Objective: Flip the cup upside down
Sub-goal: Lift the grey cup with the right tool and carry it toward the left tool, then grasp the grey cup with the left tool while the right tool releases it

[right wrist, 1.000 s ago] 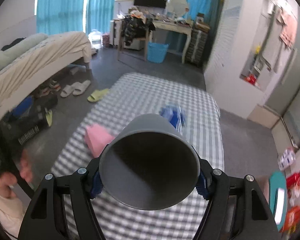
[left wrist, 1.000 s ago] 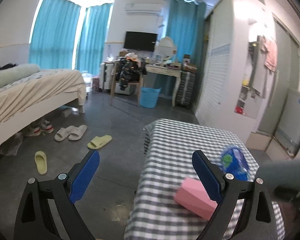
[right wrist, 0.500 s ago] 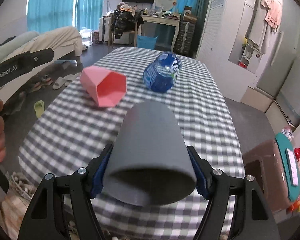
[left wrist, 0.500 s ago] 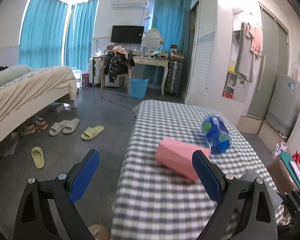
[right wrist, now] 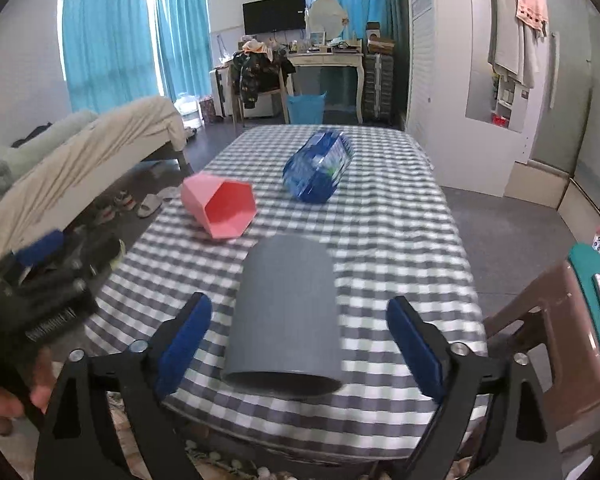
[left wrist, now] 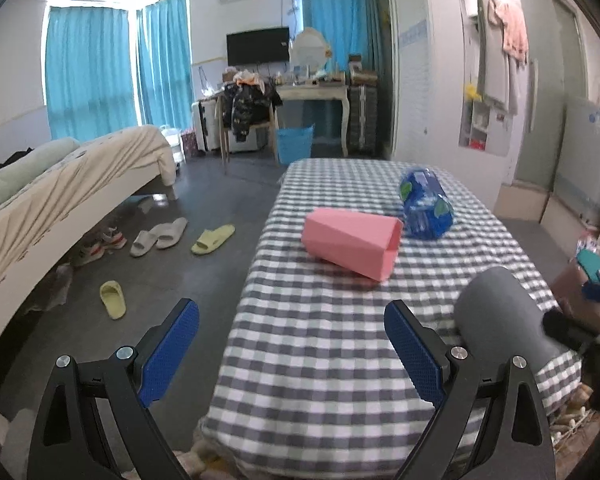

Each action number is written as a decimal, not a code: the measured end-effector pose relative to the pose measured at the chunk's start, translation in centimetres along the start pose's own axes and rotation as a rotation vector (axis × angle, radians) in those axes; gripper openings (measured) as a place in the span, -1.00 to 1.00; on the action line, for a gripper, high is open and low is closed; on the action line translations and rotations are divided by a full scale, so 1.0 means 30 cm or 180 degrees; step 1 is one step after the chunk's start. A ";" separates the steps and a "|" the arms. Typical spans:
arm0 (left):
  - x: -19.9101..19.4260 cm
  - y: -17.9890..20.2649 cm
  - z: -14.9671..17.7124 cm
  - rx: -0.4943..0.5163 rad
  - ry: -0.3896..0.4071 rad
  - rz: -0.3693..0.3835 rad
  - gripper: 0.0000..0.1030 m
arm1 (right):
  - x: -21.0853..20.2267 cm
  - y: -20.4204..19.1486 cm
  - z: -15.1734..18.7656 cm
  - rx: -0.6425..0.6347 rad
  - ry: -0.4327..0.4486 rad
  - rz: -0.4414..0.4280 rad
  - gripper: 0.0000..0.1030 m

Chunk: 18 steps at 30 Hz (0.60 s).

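A grey cup [right wrist: 286,316] stands mouth down on the checked tablecloth [right wrist: 400,240] near the table's front edge. My right gripper [right wrist: 300,344] is open, its blue pads apart on either side of the cup and not touching it. The cup also shows in the left wrist view [left wrist: 500,316] at the right, beside the right gripper's black body. My left gripper [left wrist: 292,348] is open and empty, at the table's front left corner. A pink cup [right wrist: 220,210] lies on its side further back, also seen in the left wrist view [left wrist: 352,242].
A blue water bottle [right wrist: 320,170] lies on its side behind the pink cup. A brown stool [right wrist: 556,320] with a teal object stands right of the table. A bed [left wrist: 60,184] and slippers [left wrist: 212,234] are on the floor to the left.
The right gripper set the grey cup mouth down on the table and opened, letting go of it. The left gripper swung right and now faces the table.
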State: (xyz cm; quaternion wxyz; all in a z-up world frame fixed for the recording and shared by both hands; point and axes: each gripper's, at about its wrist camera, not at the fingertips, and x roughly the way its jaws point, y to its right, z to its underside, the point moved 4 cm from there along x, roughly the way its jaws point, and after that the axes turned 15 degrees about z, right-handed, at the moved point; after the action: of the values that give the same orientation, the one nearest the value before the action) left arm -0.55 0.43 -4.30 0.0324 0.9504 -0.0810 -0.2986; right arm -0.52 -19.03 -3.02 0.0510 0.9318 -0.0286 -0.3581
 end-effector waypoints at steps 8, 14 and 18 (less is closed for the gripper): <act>-0.025 0.268 -0.068 0.0267 -0.0147 0.0346 0.87 | -0.084 0.190 -0.066 -0.0206 0.0130 0.0273 0.89; 0.056 0.411 -0.077 0.0357 -0.0457 0.0455 0.87 | -0.067 0.298 -0.014 -0.0110 0.0285 0.0372 0.89; 0.148 0.444 -0.072 0.0298 -0.0745 0.0444 0.87 | -0.039 0.347 0.006 -0.0011 0.0247 0.0350 0.89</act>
State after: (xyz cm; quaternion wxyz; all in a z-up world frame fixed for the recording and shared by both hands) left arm 2.48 -13.41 -3.57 -0.0010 0.9016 -0.1640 -0.4003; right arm -1.68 -29.27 -1.17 0.0733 0.9420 -0.0771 -0.3184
